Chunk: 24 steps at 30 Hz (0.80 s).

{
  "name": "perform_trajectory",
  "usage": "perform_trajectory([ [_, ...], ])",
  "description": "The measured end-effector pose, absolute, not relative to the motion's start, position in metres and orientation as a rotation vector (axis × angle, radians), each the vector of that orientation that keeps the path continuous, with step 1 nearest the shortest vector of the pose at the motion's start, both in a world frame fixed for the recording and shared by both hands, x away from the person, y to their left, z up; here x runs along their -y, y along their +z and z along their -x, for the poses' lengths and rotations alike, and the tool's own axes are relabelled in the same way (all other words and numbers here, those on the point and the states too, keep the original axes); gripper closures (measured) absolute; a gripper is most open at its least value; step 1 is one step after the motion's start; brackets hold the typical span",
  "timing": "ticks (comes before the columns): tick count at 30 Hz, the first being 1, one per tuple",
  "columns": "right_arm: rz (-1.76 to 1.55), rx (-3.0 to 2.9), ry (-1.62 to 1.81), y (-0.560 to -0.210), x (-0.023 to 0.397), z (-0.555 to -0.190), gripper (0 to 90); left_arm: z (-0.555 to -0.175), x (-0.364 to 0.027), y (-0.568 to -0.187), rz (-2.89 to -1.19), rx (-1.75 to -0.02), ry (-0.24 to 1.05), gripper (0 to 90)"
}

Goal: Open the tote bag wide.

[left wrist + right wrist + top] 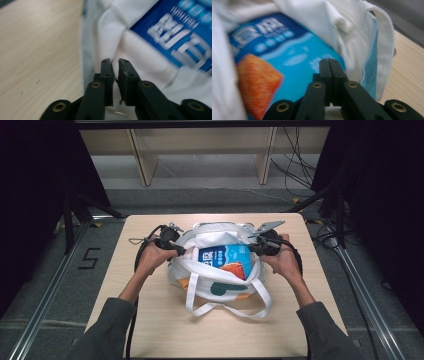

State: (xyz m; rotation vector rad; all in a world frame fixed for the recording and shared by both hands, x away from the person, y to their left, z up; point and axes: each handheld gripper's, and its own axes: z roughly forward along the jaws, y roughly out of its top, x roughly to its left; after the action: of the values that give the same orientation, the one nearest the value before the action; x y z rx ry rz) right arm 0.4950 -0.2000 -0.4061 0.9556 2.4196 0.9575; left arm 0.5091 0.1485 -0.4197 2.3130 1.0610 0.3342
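Note:
A white tote bag (220, 287) lies in the middle of the light wooden table (150, 320), mouth up, with its straps (226, 313) trailing toward the front edge. Inside it is a blue snack packet (225, 256) with an orange picture. My left gripper (181, 251) is at the bag's left rim, and in the left gripper view its jaws (114, 61) pinch white cloth (110, 30) next to the packet (175, 37). My right gripper (251, 247) is at the right rim. Its jaws (329, 60) are pressed together on the bag's edge (352, 32), over the packet (294, 57).
The table has bare wood to the left (37, 50) and right (409, 75) of the bag. Beyond the far edge stand a pale wooden shelf frame (200, 150) and loose cables (295, 170) on the grey floor. Metal rails (50, 295) run along both sides.

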Motion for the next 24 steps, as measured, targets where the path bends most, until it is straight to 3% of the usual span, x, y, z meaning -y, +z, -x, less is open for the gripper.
perform_trajectory([
  [4,-1.082,-2.448,0.84,-0.435,0.212,-0.513,90.0,-0.508,-0.162,-0.435,-2.264,-1.087,0.31,89.1],
  [10,-1.189,-2.431,0.904,-0.471,0.227,-0.519,90.0,-0.502,-0.156,-0.432,-2.298,-1.071,0.354,88.2],
  [12,-1.173,-2.442,0.848,-0.457,0.223,-0.514,90.0,-0.495,-0.151,-0.426,-2.275,-1.043,0.333,83.4],
  [18,-1.049,-2.433,0.94,-0.413,0.211,-0.491,90.0,-0.472,-0.123,-0.416,-2.264,-0.89,0.265,81.9],
  [24,-0.992,-2.468,0.933,-0.42,0.207,-0.477,90.0,-0.448,-0.131,-0.436,-2.403,-0.819,0.257,83.8],
])
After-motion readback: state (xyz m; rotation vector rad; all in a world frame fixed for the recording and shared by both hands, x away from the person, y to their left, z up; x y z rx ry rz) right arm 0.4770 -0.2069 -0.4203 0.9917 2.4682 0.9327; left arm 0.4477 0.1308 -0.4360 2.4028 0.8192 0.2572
